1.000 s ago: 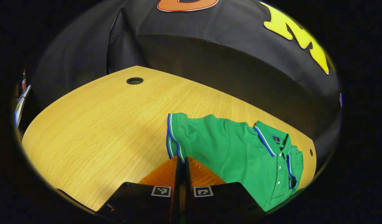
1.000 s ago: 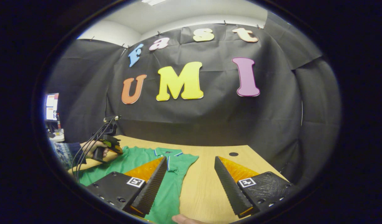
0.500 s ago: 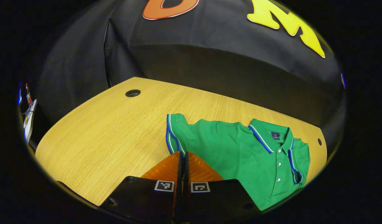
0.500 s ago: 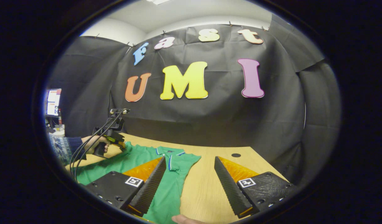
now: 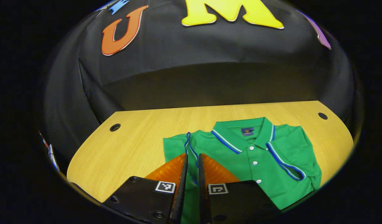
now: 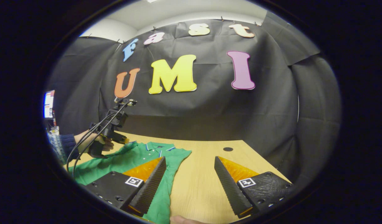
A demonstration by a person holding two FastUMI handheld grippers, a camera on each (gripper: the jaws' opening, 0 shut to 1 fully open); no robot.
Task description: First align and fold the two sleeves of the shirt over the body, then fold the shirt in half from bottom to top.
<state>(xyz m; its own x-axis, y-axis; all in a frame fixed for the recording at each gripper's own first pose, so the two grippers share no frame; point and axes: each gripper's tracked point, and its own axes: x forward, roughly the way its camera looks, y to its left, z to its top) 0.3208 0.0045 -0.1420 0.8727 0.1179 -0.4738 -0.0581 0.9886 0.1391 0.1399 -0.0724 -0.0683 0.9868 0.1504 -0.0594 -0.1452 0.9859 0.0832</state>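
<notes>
A green polo shirt (image 5: 256,155) with blue-and-white trim lies collar-up on the wooden table (image 5: 132,149). My left gripper (image 5: 192,155) is shut on the shirt's sleeve (image 5: 188,144), green cloth pinched between its fingers and raised over the body's edge. The other sleeve (image 5: 290,165) lies folded across the chest. In the right gripper view a hand holds the left gripper (image 6: 111,132) above the shirt (image 6: 138,155), with the sleeve lifted off the table. My right gripper (image 6: 188,161) stands open above the shirt's near side and bare table, nothing between its fingers.
The table has round cable holes (image 5: 115,127) (image 5: 322,115) near its back corners, one also in the right gripper view (image 6: 228,149). The black cloth wall stands close behind the table. A lit screen (image 6: 48,104) sits at far left. A person's fingertip (image 6: 178,219) shows at the bottom edge.
The left gripper has swung round with the sleeve, lifting it in toward the shirt's body; the collar now faces it squarely. The right gripper has barely moved and stays open.
</notes>
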